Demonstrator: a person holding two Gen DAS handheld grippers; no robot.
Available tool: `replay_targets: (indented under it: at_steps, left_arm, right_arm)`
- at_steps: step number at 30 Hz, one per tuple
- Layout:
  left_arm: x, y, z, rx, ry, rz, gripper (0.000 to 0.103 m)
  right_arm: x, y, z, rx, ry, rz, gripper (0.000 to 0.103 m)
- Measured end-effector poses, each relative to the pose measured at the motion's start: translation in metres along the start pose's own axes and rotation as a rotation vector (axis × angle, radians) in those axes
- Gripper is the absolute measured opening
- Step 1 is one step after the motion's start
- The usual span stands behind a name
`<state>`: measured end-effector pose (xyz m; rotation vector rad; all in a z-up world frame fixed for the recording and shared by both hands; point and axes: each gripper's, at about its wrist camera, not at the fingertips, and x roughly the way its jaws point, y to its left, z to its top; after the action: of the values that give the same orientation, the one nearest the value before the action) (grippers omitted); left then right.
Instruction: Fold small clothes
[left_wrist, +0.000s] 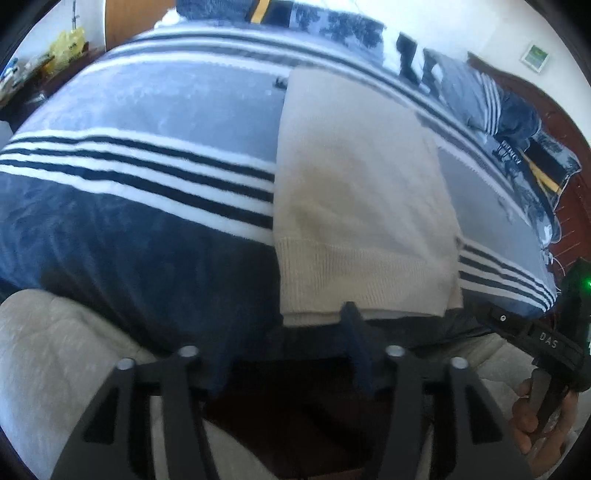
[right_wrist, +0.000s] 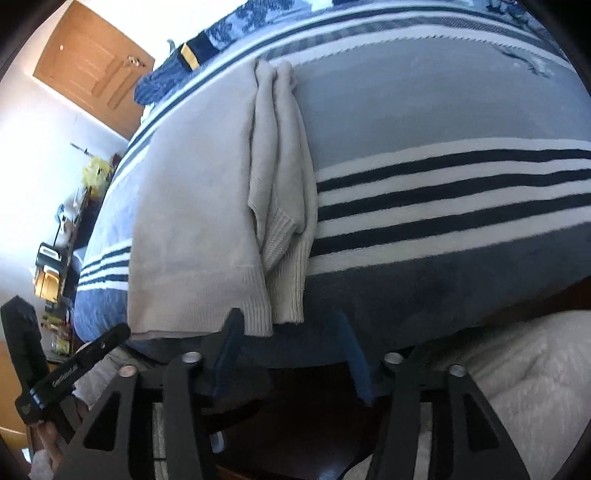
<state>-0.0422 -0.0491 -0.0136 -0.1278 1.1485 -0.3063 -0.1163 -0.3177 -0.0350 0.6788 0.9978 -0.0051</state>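
A cream knit sweater lies flat on a striped blue, grey and white bedspread, folded into a long strip with its ribbed hem toward me. In the right wrist view the sweater has its sleeves folded in along its right side. My left gripper is open at the hem's near edge, its right finger touching the hem. My right gripper is open at the hem, one finger on each side of the hem's right corner. Neither holds cloth.
The bedspread covers the bed, and pillows lie at the headboard. A wooden door and a cluttered shelf stand at the left. The person's grey trousers are close below the bed edge.
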Motion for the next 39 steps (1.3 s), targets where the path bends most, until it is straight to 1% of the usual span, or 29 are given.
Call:
replay_targets:
  at_steps: [2,4,6,7,8,10,11,13,16,20,22,23,25,28,31,33,36,39]
  left_arm:
    - [-0.018,-0.006,-0.007,0.004,-0.055,0.029,0.068]
    - [-0.039,-0.011,-0.017,0.007,-0.129,0.039,0.07]
    - [-0.054,-0.016,-0.022,0.02,-0.181,0.056,0.073]
    - [-0.062,-0.017,-0.025,0.027,-0.204,0.071,0.073]
    - [-0.073,-0.019,-0.029,0.033,-0.234,0.084,0.073]
    - [-0.086,-0.022,-0.03,0.031,-0.268,0.093,0.075]
    - [-0.093,-0.025,-0.03,0.027,-0.278,0.119,0.077]
    - [-0.106,-0.03,-0.031,0.029,-0.264,0.139,0.077]
    - [-0.128,-0.036,-0.032,0.041,-0.282,0.158,0.077]
    - [-0.168,-0.055,-0.038,0.109,-0.335,0.166,0.077]
    - [-0.183,-0.065,-0.039,0.151,-0.355,0.192,0.08]
    - [-0.191,-0.07,-0.039,0.176,-0.362,0.209,0.08]
    - [-0.205,-0.076,-0.04,0.193,-0.365,0.231,0.08]
    - [-0.223,-0.077,-0.04,0.173,-0.358,0.223,0.08]
    - [-0.236,-0.081,-0.041,0.172,-0.347,0.233,0.081]
    - [-0.243,-0.082,-0.043,0.167,-0.346,0.24,0.081]
    - [-0.25,-0.084,-0.044,0.172,-0.347,0.256,0.085]
    - [-0.254,-0.086,-0.044,0.175,-0.346,0.278,0.085]
  right_arm:
    - [-0.01,0.004,-0.008,0.019,-0.018,0.011,0.065]
    - [-0.024,0.006,-0.017,0.028,-0.041,0.032,0.07]
    - [-0.042,0.014,-0.028,0.017,-0.084,0.029,0.072]
    - [-0.048,0.019,-0.031,0.01,-0.098,0.019,0.075]
    - [-0.055,0.024,-0.035,0.004,-0.113,0.004,0.076]
    - [-0.072,0.034,-0.041,-0.02,-0.15,-0.039,0.076]
    - [-0.081,0.04,-0.043,-0.035,-0.171,-0.064,0.076]
    - [-0.097,0.051,-0.045,-0.054,-0.207,-0.121,0.076]
    - [-0.122,0.065,-0.049,-0.08,-0.247,-0.131,0.076]
    - [-0.149,0.084,-0.057,-0.127,-0.273,-0.211,0.076]
    - [-0.162,0.094,-0.062,-0.165,-0.277,-0.24,0.077]
    - [-0.169,0.097,-0.064,-0.179,-0.284,-0.241,0.077]
    - [-0.182,0.102,-0.067,-0.196,-0.301,-0.255,0.079]
    - [-0.201,0.107,-0.07,-0.198,-0.321,-0.256,0.08]
    - [-0.217,0.111,-0.071,-0.183,-0.325,-0.239,0.08]
    - [-0.225,0.114,-0.072,-0.181,-0.32,-0.237,0.081]
    - [-0.239,0.123,-0.076,-0.187,-0.33,-0.292,0.081]
    - [-0.25,0.132,-0.08,-0.201,-0.338,-0.285,0.081]
